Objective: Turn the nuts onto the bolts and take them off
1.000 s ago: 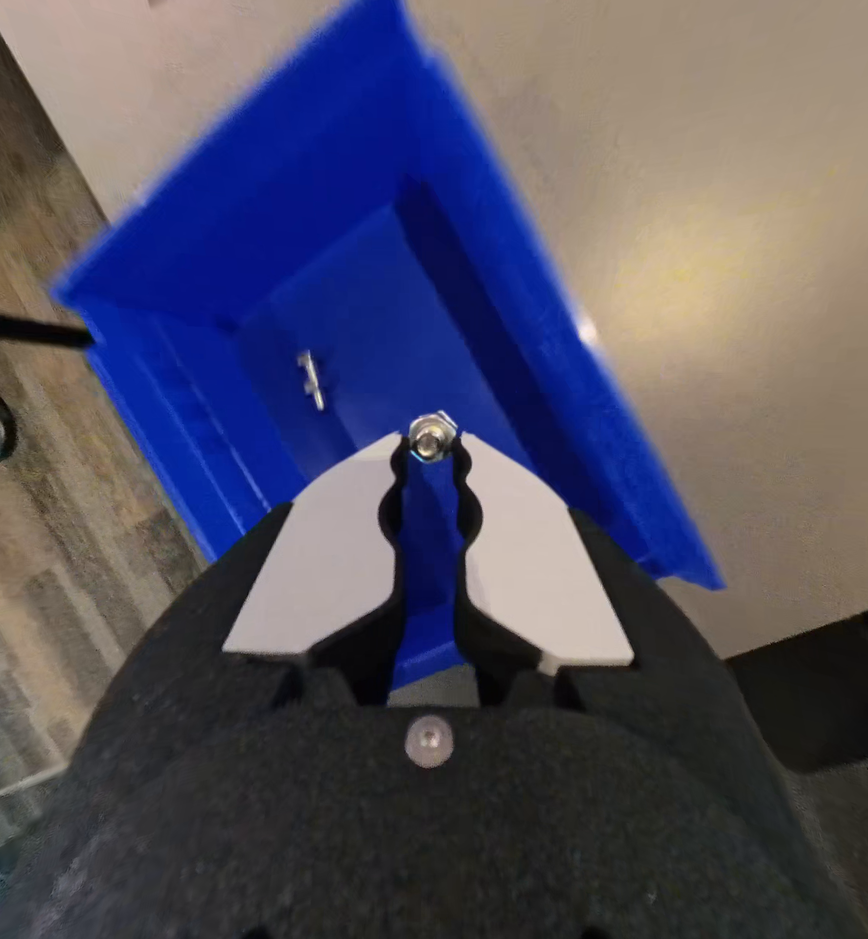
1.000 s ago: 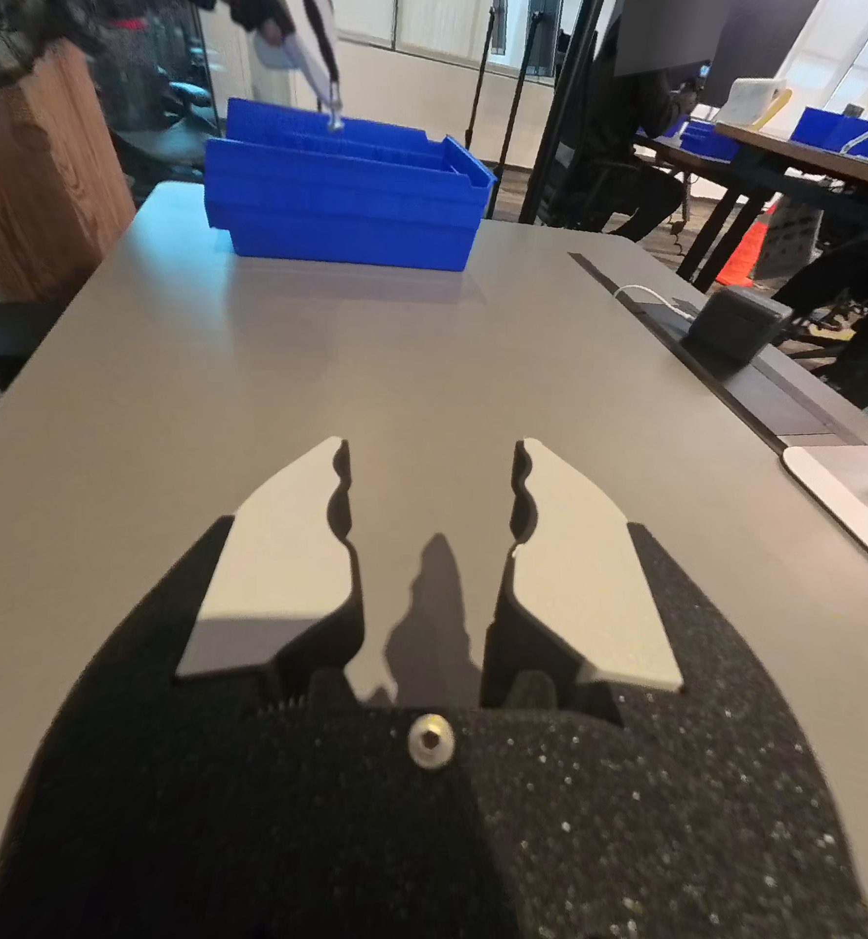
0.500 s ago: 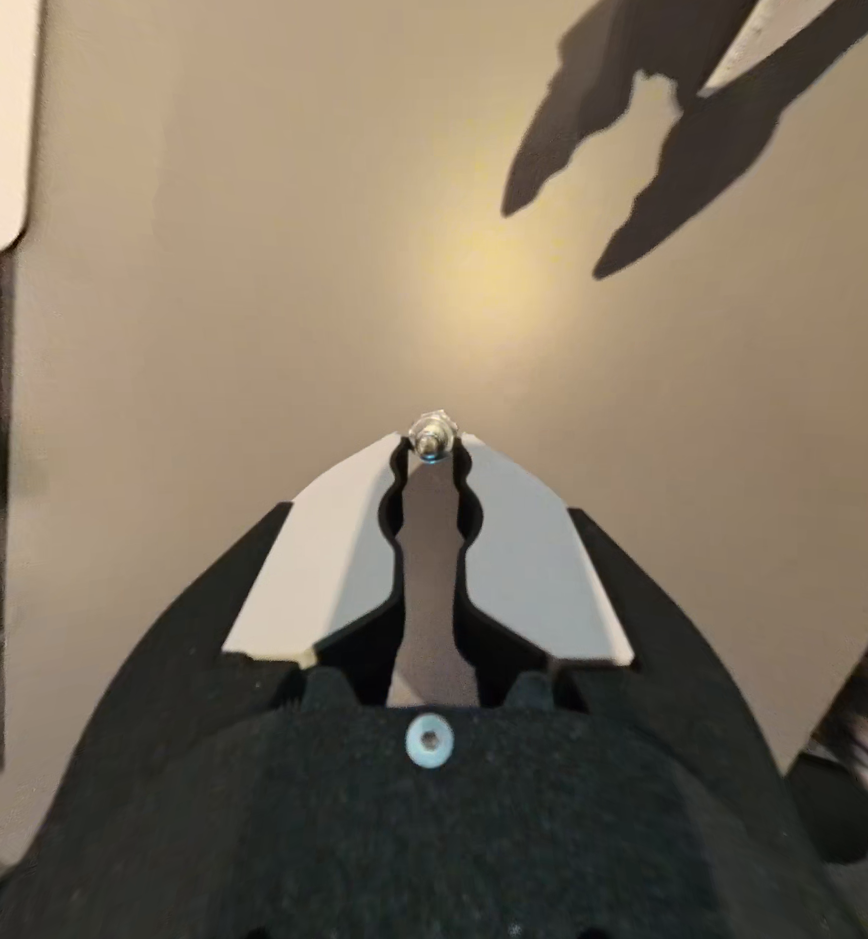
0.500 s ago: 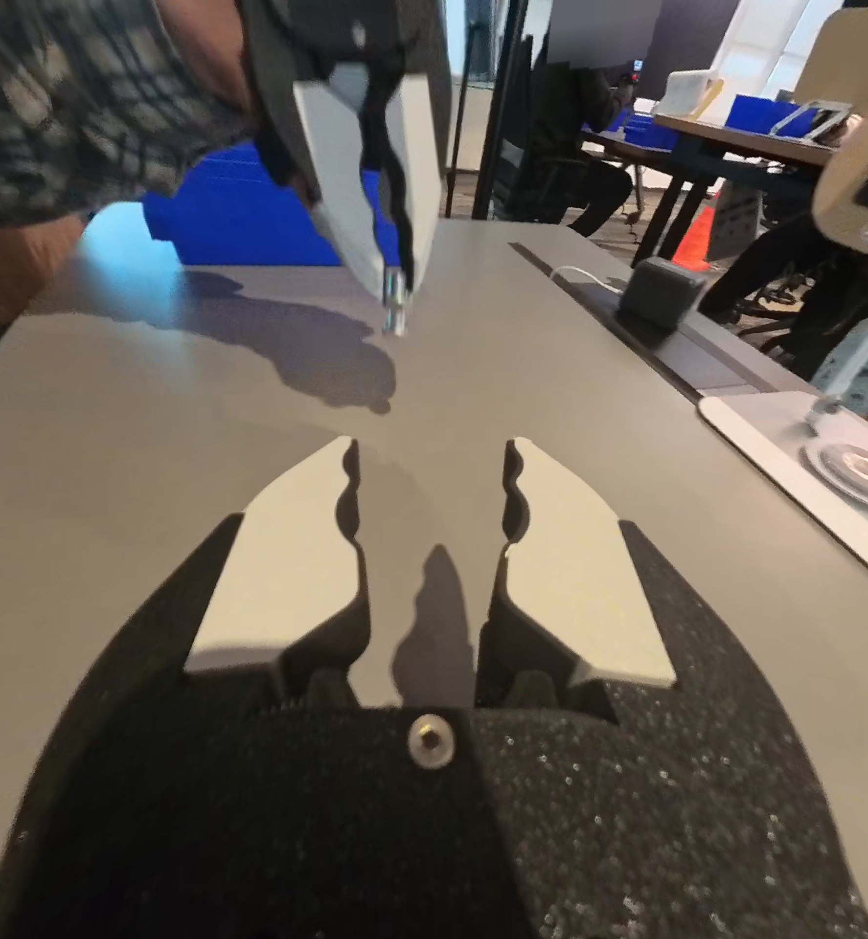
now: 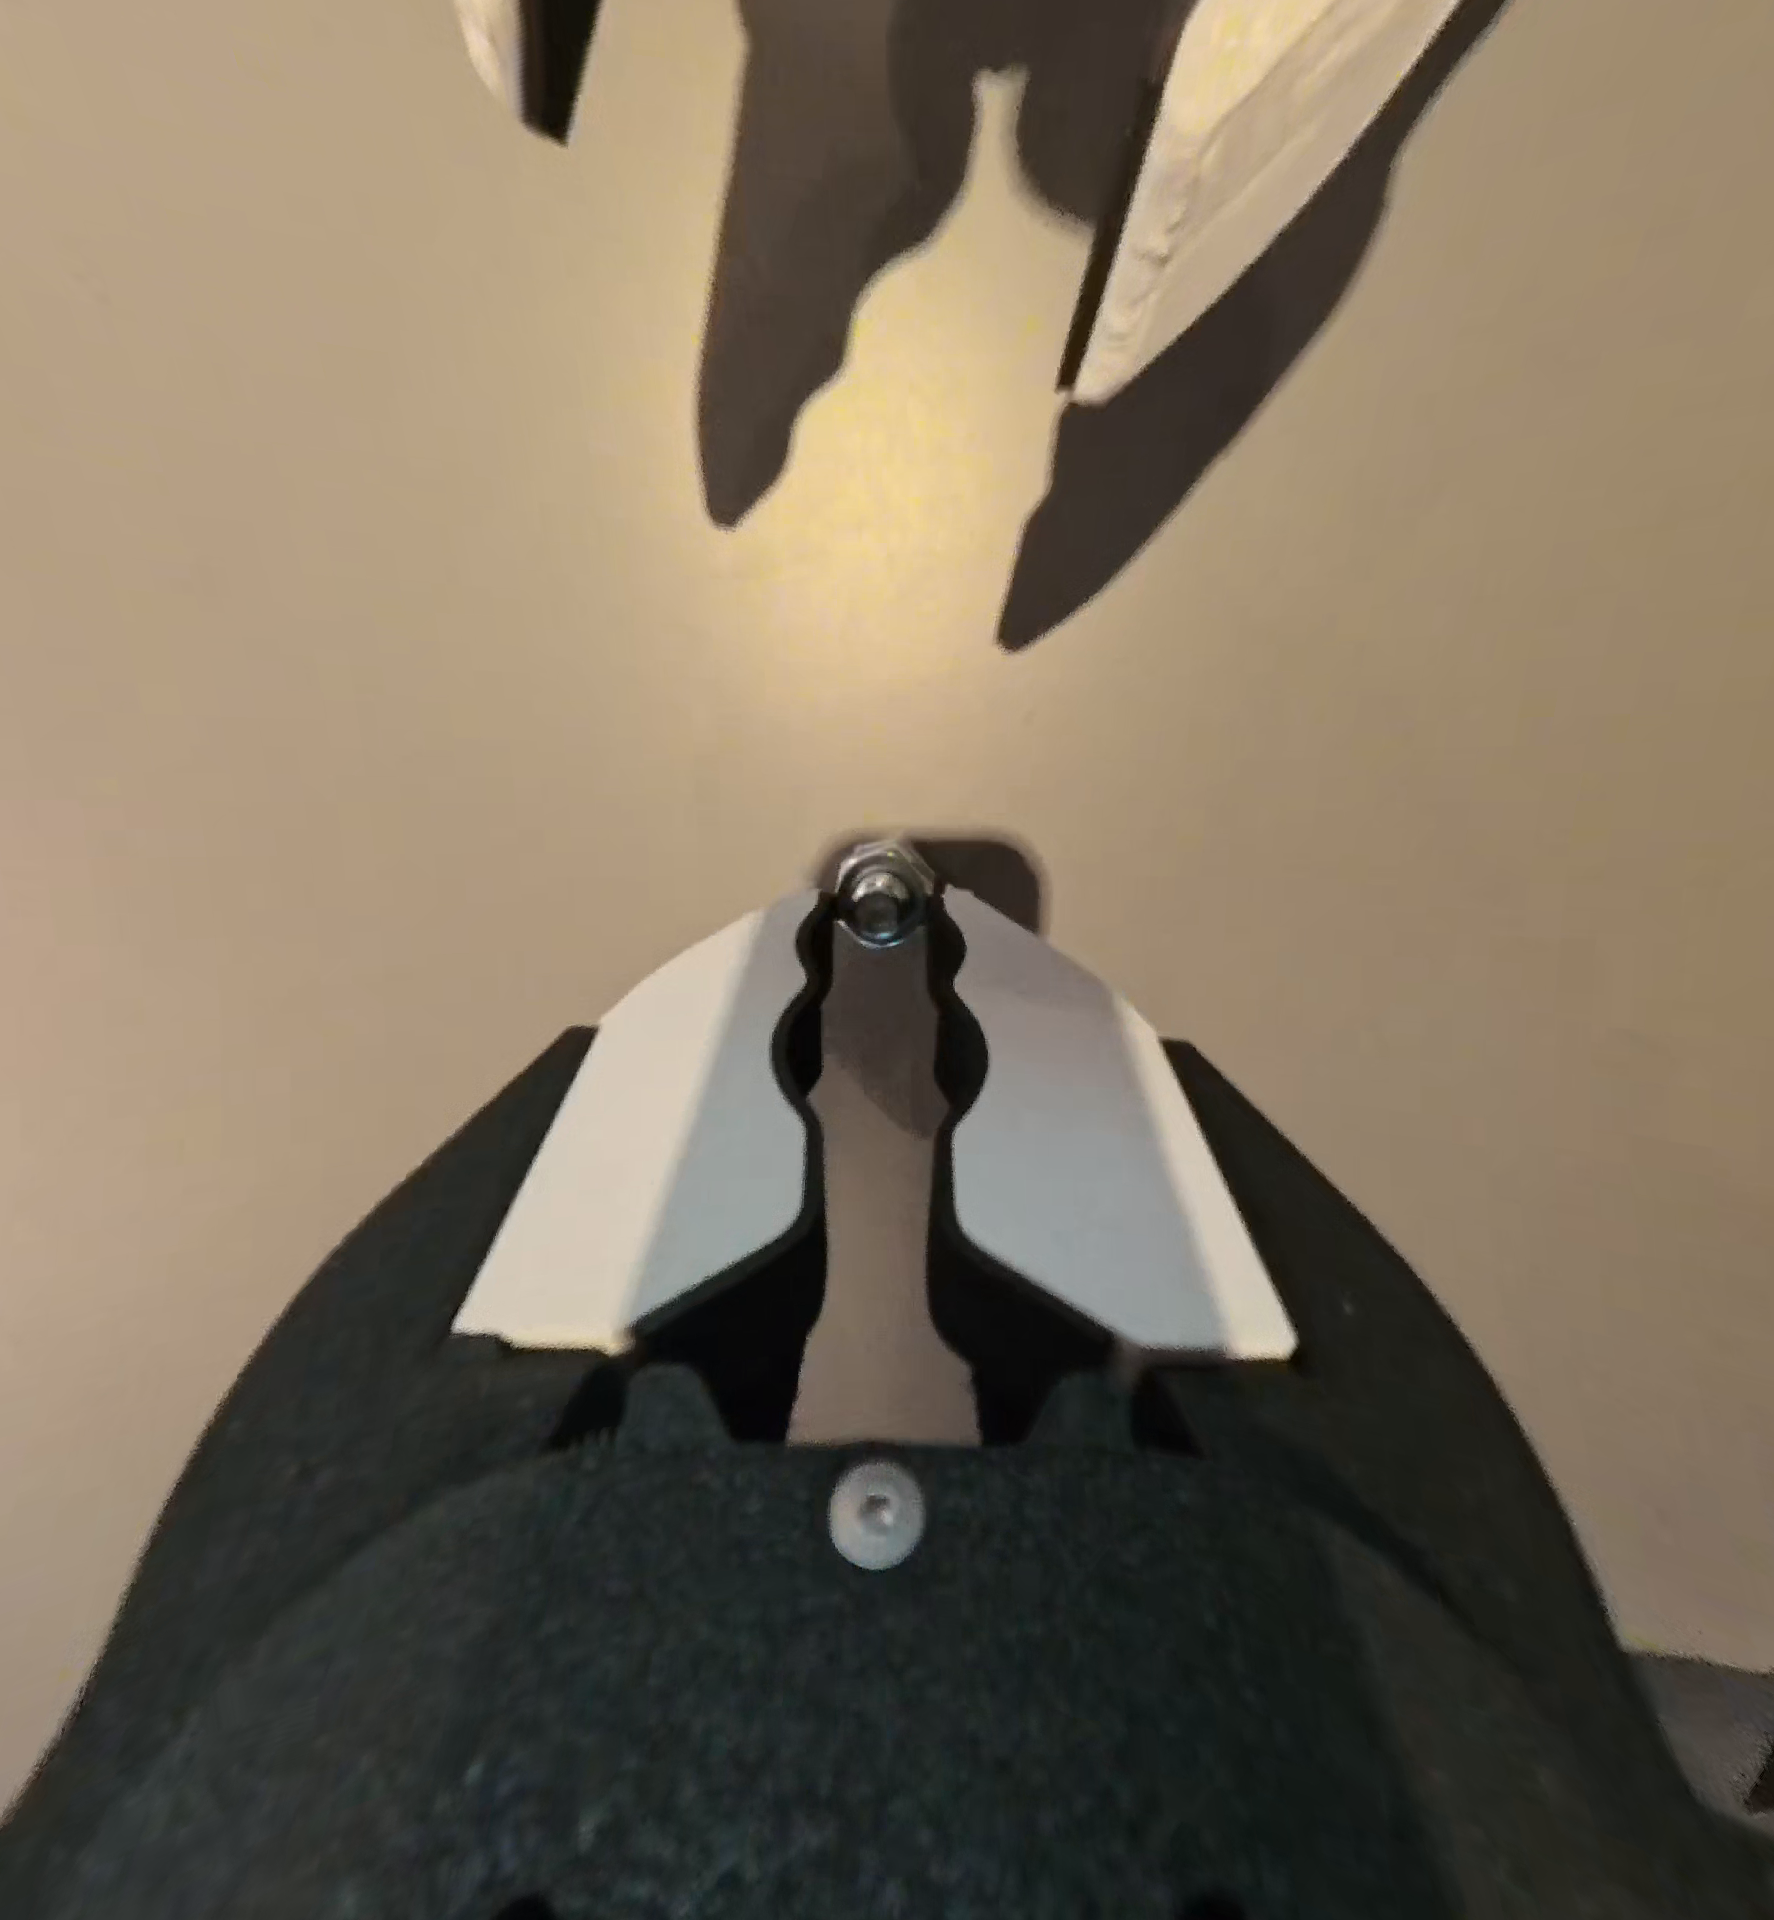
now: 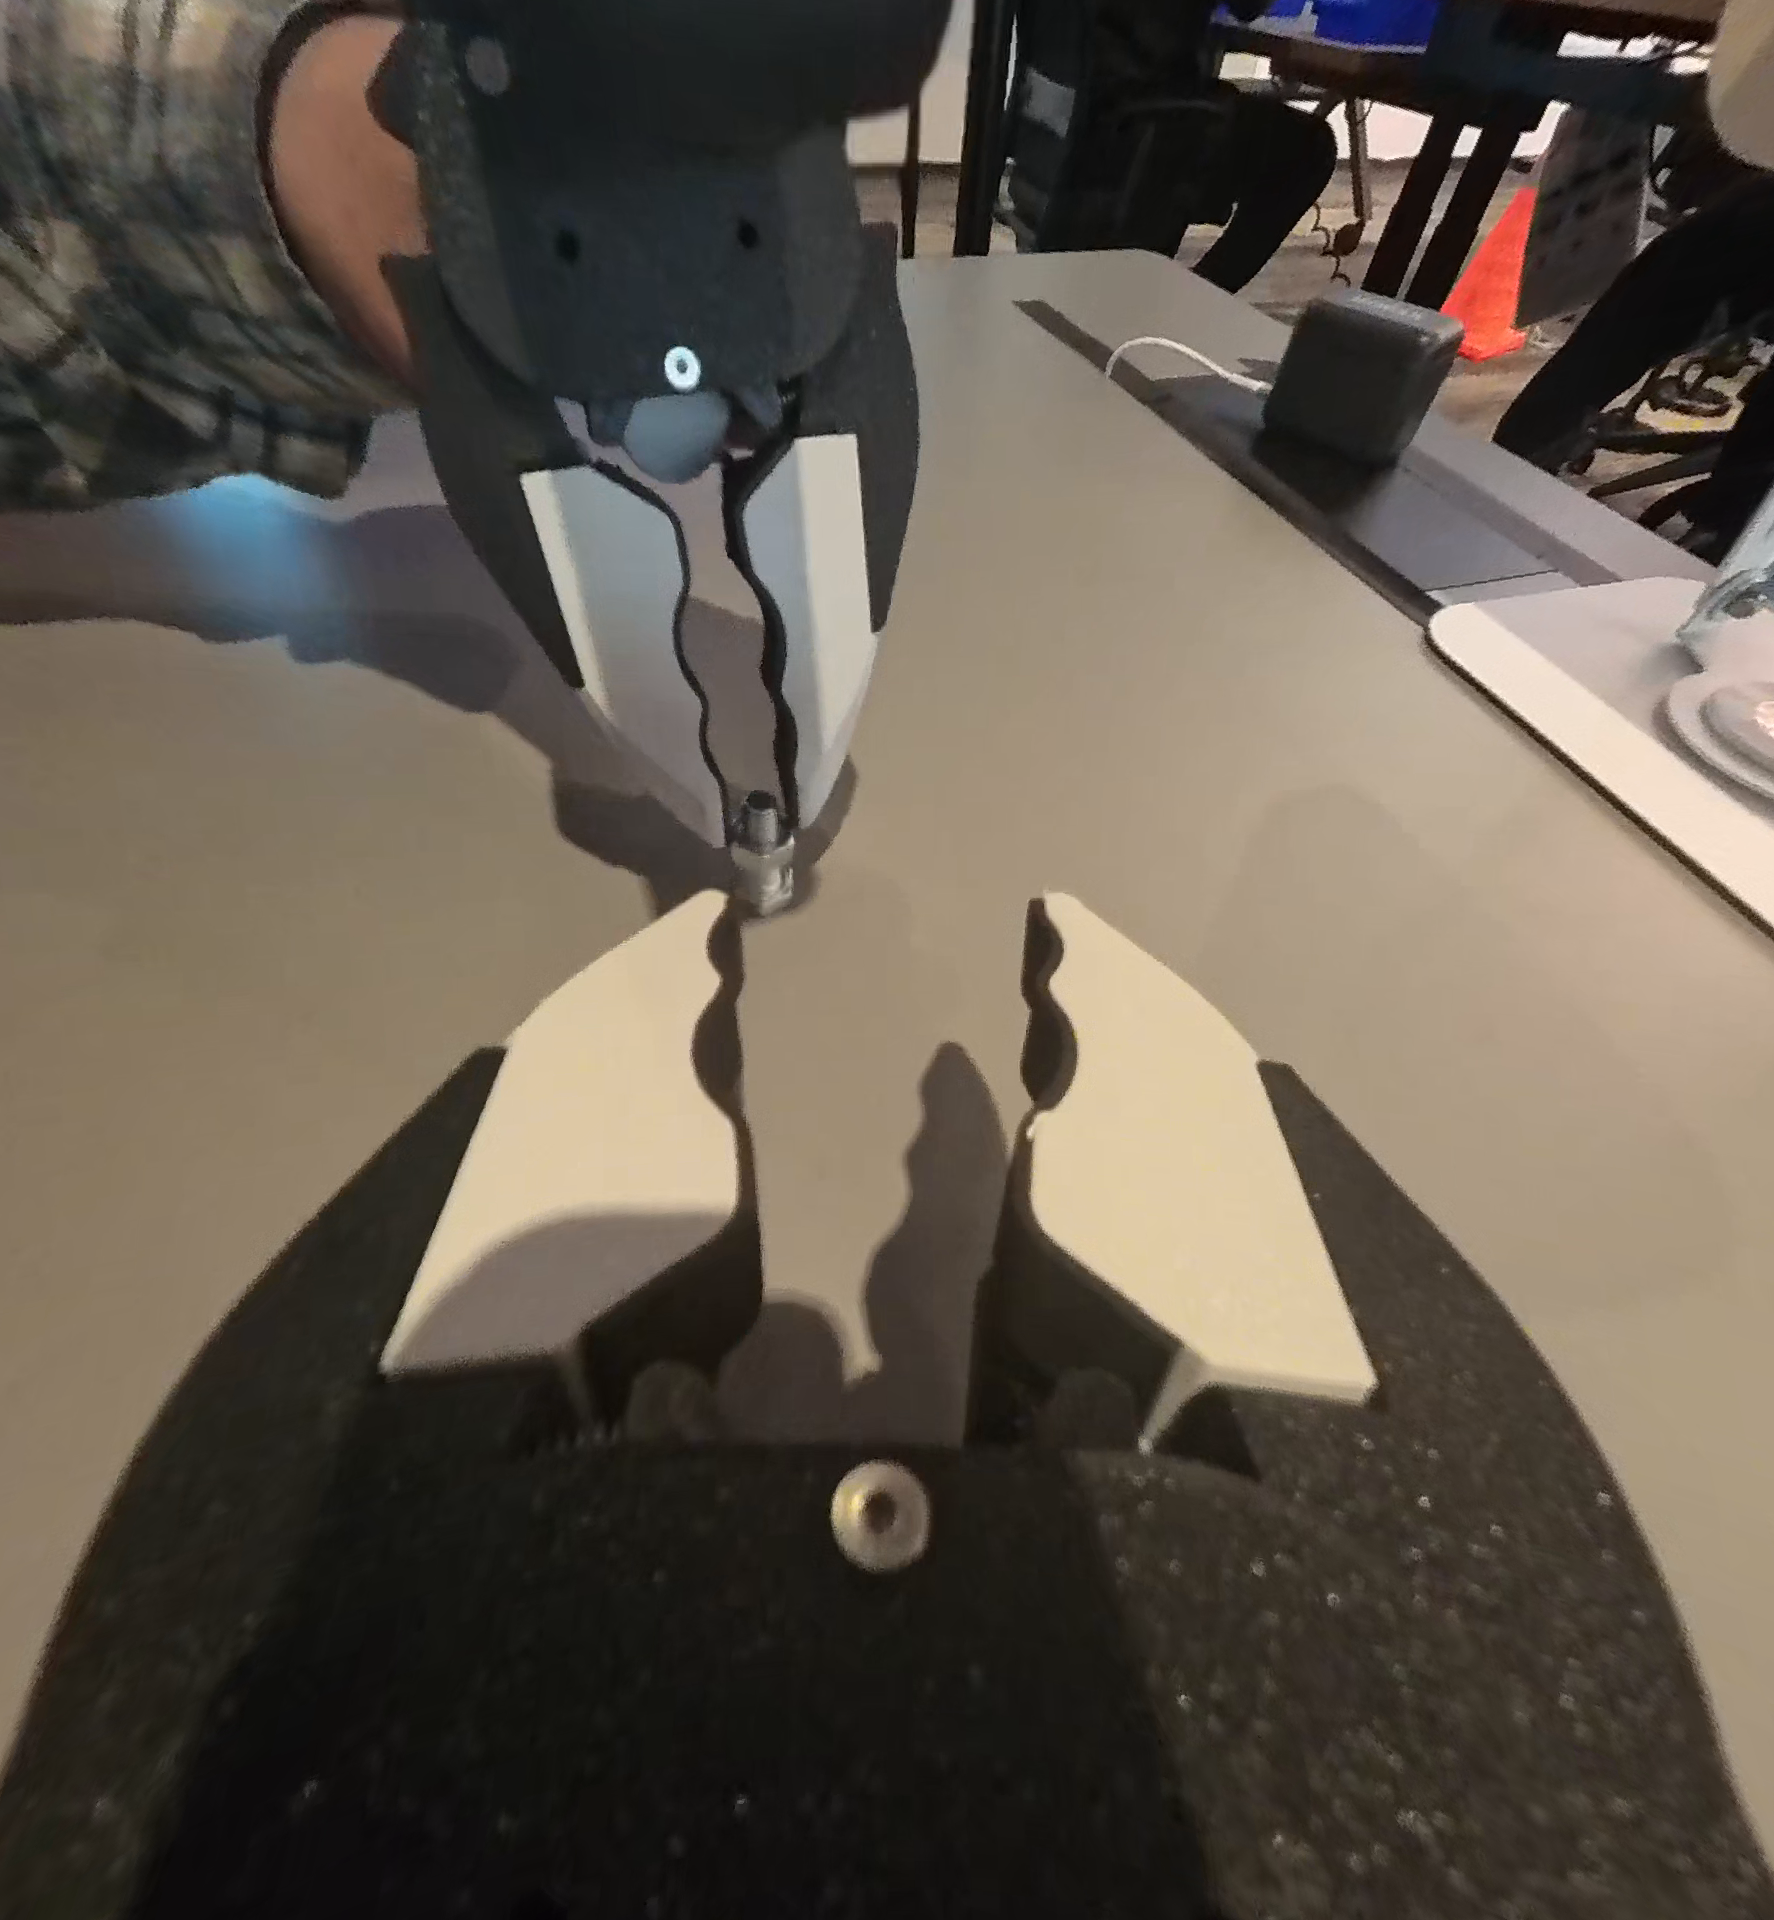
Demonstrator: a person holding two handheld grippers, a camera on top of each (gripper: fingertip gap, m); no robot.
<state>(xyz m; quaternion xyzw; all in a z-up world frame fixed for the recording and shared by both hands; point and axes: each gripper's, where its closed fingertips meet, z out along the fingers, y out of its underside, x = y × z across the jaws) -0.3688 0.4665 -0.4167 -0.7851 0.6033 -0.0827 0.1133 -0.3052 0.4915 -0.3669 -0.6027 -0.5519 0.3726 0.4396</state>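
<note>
we see a small silver bolt [image 6: 764, 871] with a nut [image 6: 767, 883] threaded on it, shiny metal with a hex collar near its lower end. in the left wrist view the bolt [image 5: 881, 902] shows end-on between the white fingertips, so detail of the nut there is hard to tell.

the bolt stands roughly upright, its long axis near vertical, lower end at or just above the grey table [image 6: 1174, 790]; we cannot tell if it touches.

our left gripper [image 6: 758, 826] is clenched on the bolt's upper end, pointing down at the table. our right gripper [image 6: 878, 914] is released, its fingers spread wide and holding nothing, low over the table; its left fingertip sits just beside the bolt, and the bolt is outside the gap.

around us: a plaid sleeve [image 6: 83, 312] behind the left gripper, a dark box [image 6: 1361, 384] with a white cable, an orange cone [image 6: 1491, 275] farther off, and a white stand base [image 6: 1766, 727] at the right edge. between the bolt and the right gripper nothing stands.
</note>
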